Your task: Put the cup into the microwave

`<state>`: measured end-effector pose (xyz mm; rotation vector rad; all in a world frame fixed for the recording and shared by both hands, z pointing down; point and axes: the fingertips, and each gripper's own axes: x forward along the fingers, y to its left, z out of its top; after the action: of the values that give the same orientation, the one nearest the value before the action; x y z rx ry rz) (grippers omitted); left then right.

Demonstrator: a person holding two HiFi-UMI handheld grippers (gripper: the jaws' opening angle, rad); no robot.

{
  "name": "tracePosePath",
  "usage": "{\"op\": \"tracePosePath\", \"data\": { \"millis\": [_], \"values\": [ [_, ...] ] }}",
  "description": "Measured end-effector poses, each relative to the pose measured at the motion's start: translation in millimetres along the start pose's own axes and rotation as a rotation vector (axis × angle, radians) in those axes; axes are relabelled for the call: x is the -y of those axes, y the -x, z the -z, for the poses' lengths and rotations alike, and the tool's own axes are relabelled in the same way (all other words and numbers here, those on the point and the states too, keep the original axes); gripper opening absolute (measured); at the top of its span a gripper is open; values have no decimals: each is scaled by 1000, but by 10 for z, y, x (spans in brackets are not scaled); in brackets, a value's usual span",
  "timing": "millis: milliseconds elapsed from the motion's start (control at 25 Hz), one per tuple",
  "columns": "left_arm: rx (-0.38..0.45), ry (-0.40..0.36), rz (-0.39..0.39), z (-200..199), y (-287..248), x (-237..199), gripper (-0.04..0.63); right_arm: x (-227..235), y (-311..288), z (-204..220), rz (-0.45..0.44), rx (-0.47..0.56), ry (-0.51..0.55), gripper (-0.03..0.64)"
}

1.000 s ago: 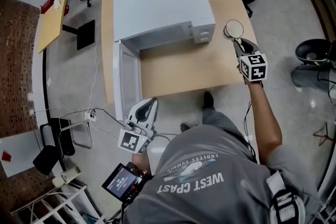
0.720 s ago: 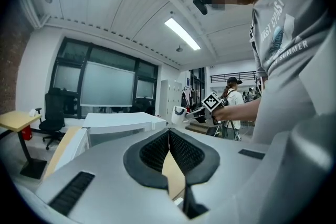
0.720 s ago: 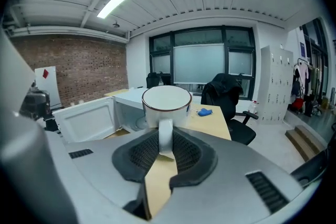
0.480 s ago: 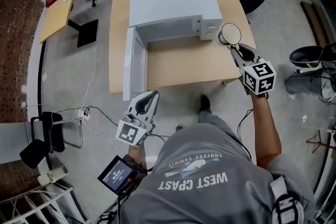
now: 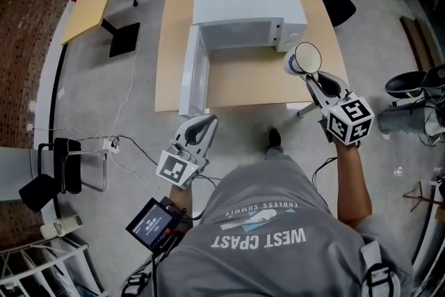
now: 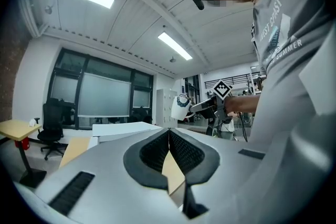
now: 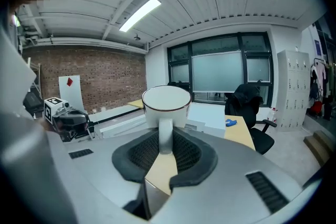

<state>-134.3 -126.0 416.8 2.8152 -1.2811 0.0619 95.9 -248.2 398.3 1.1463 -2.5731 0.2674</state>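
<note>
While the cup [image 5: 304, 59] is hanging in the air off the table's [image 5: 236, 83] right edge, the head view is showing the right gripper [image 5: 312, 76] pinching its handle. The microwave [image 5: 247, 0] is standing with its door [image 5: 193, 73] swung wide, and bare tabletop in front is leaving room.

Left gripper view: the left gripper [image 6: 169, 139] is keeping its jaws together on nothing.

Right gripper view: the jaws are clamping the thin handle [image 7: 165, 134]. The cup is looking ceramic, so stiff, breakable and slick. Held only by the handle, it is probably going to swing, so the cavity lip is needing care.
</note>
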Motion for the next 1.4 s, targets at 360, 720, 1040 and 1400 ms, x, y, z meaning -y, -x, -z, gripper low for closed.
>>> {"op": "tracePosePath", "data": {
  "millis": [360,720,1040,1400],
  "values": [
    [27,-4,15,8,436,-9,20,-695,129,-18,-36,-7,33,69],
    [55,-4,-2,-66,684,-66,20,-1033,14,-79,-78,-23,56,69],
    [36,3,-47,0,804,-174,20,-1115,-257,-7,-122,-55,61,69],
    [-5,16,-125,90,863,-490,20,-1043,-886,136,-173,-102,44,69]
  ]
}}
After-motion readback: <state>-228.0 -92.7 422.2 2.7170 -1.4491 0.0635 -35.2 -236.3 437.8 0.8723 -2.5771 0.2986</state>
